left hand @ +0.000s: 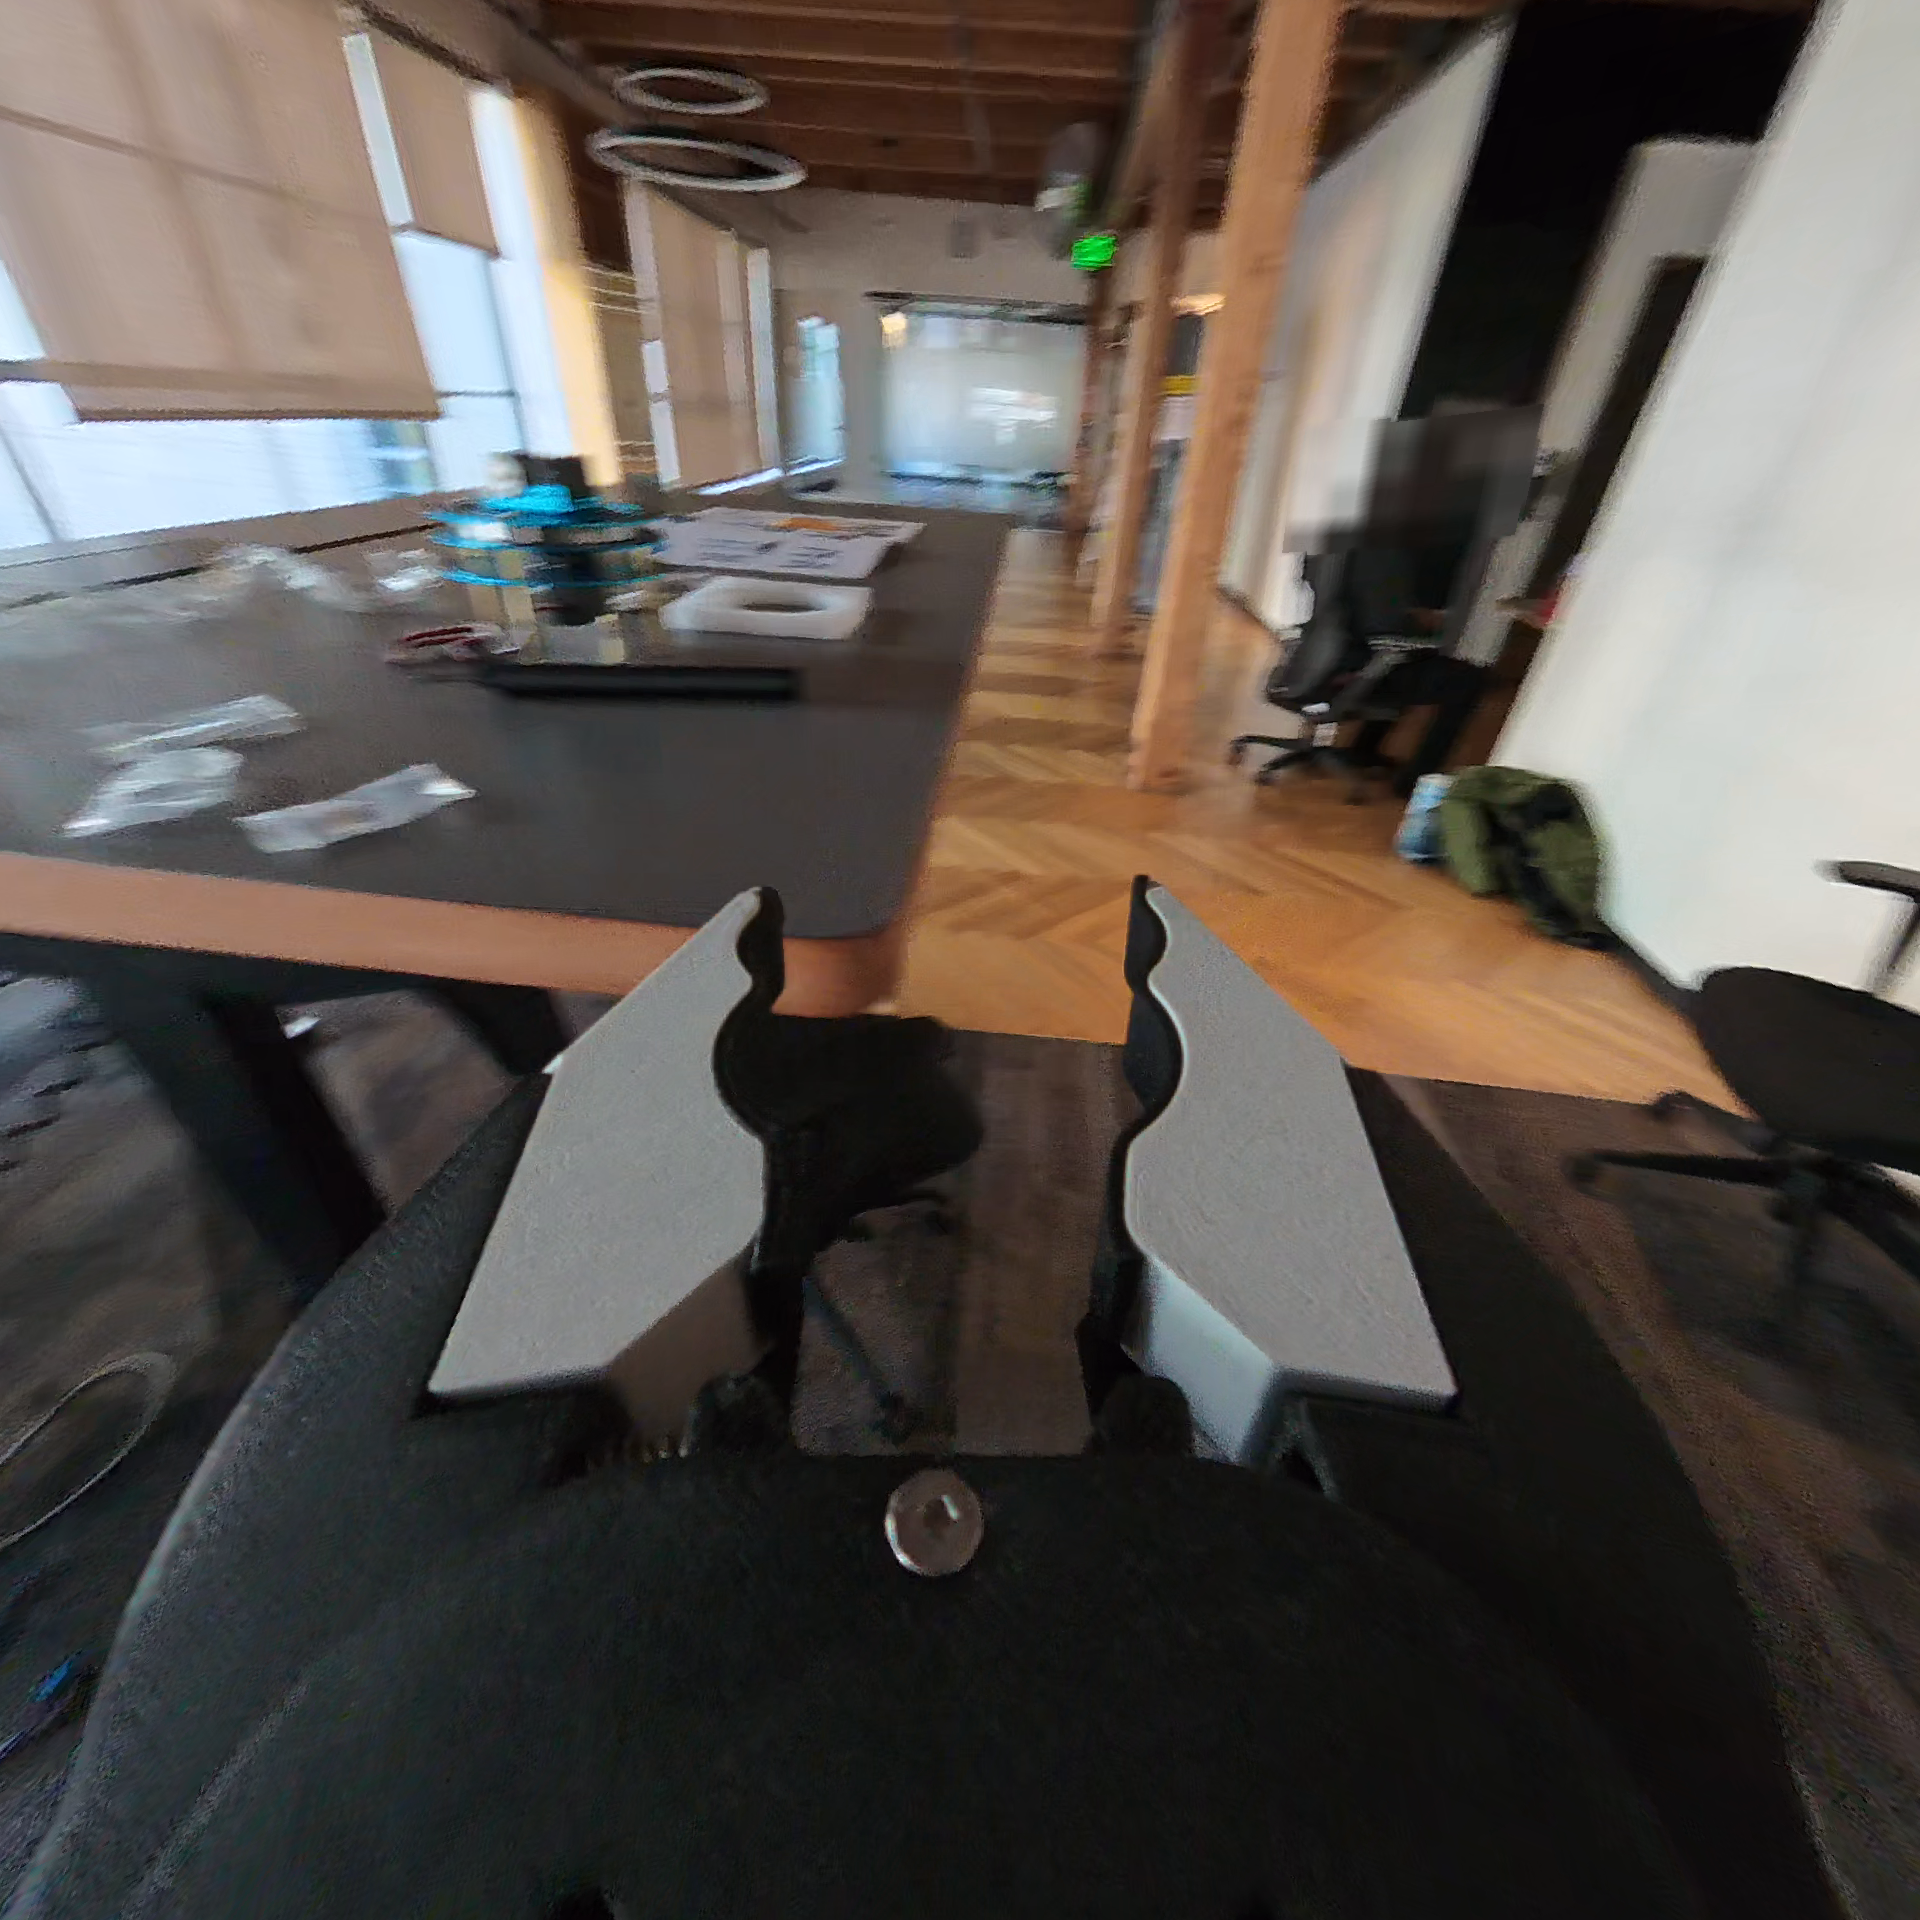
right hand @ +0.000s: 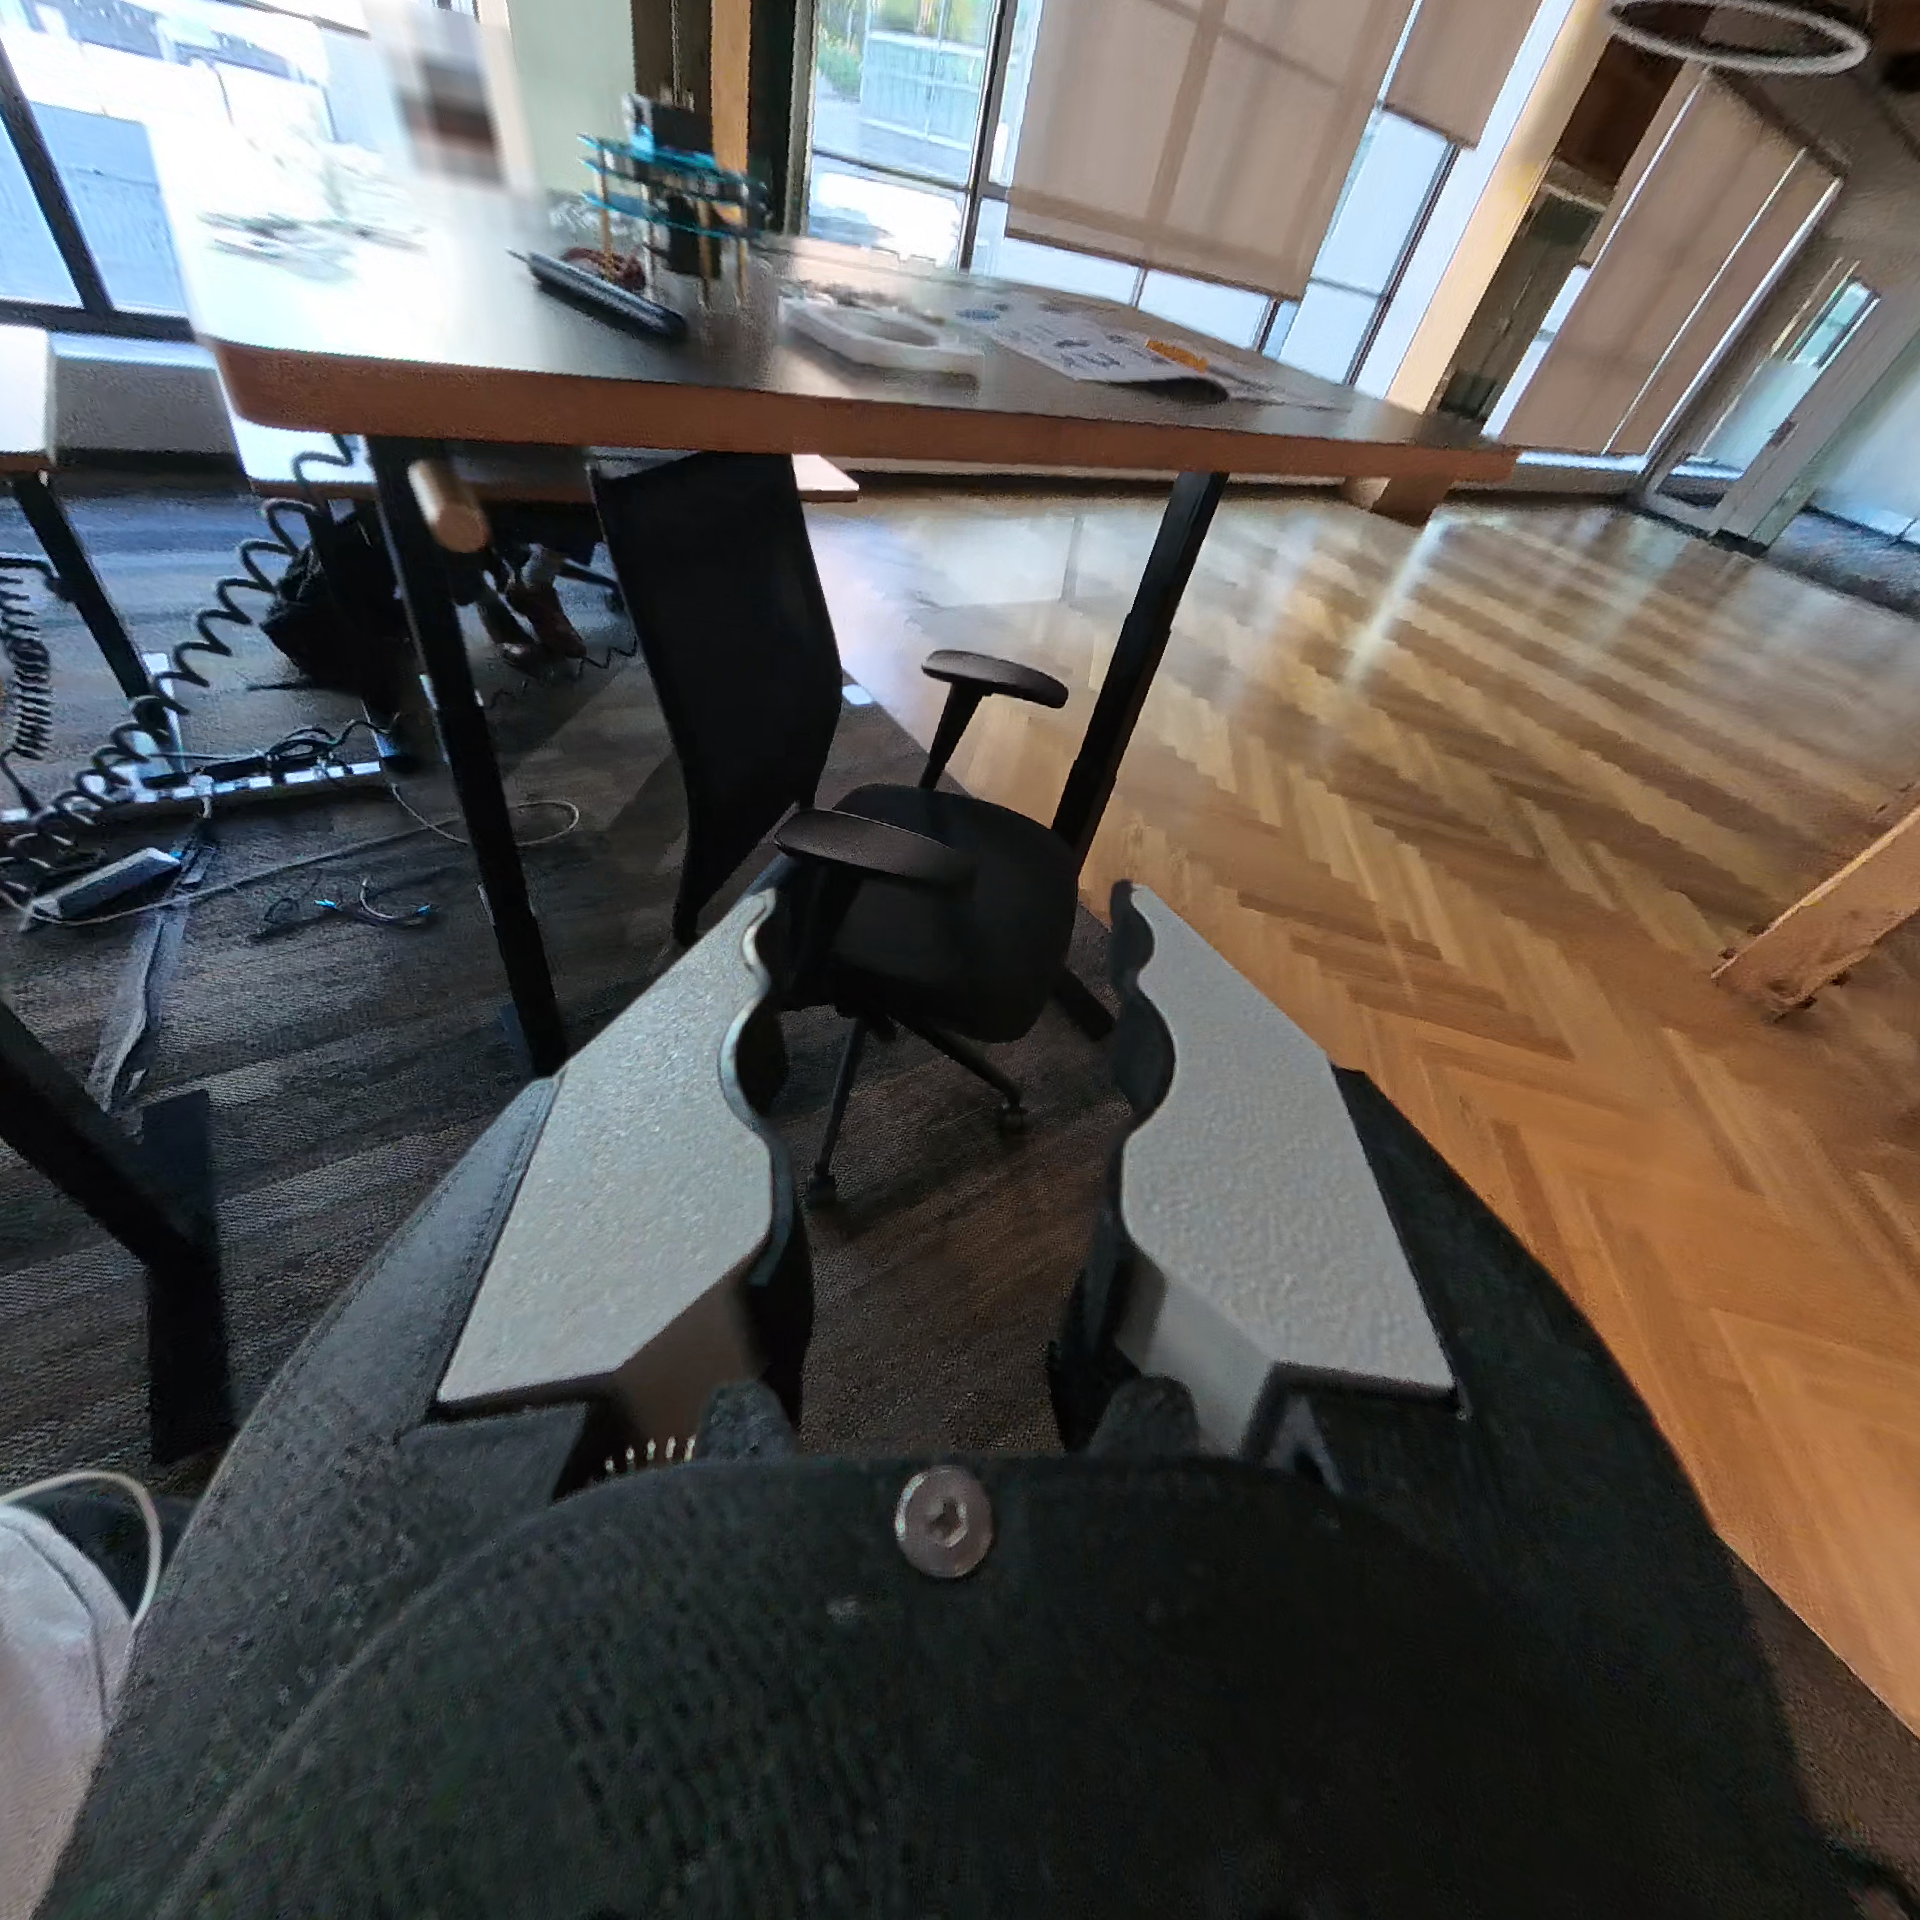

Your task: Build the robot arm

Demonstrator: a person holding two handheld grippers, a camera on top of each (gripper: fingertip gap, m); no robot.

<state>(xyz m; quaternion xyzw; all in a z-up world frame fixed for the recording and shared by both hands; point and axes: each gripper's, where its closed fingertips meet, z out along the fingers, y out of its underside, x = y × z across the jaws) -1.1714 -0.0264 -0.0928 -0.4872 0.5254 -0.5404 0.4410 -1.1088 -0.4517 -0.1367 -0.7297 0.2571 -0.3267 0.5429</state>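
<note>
My left gripper point(left hand: 954, 894) is open and empty, held in the air just off the near corner of a dark table point(left hand: 623, 810). On the table stand a blue tiered assembly point(left hand: 545, 530), a white foam block point(left hand: 769, 608), a black bar point(left hand: 644, 681), printed sheets point(left hand: 790, 540) and several small clear bags point(left hand: 353, 810). My right gripper point(right hand: 940, 904) is open and empty, held low, below table height, pointing at a black office chair point(right hand: 935, 894) under the table point(right hand: 831, 416). The blue assembly point(right hand: 675, 197), the foam block point(right hand: 883, 338) and the sheets point(right hand: 1122, 353) show on top.
Black table legs point(right hand: 468, 748) stand left of the chair. Coiled cables and a power strip point(right hand: 208, 779) lie on the carpet. Herringbone wood floor point(right hand: 1455, 779) spreads right. Wooden posts point(left hand: 1226, 416), another black chair point(left hand: 1829, 1081), a green bag point(left hand: 1527, 842) and a seated person, blurred, point(left hand: 1392, 582) are on the right. Left tips to right tips: about 45 cm.
</note>
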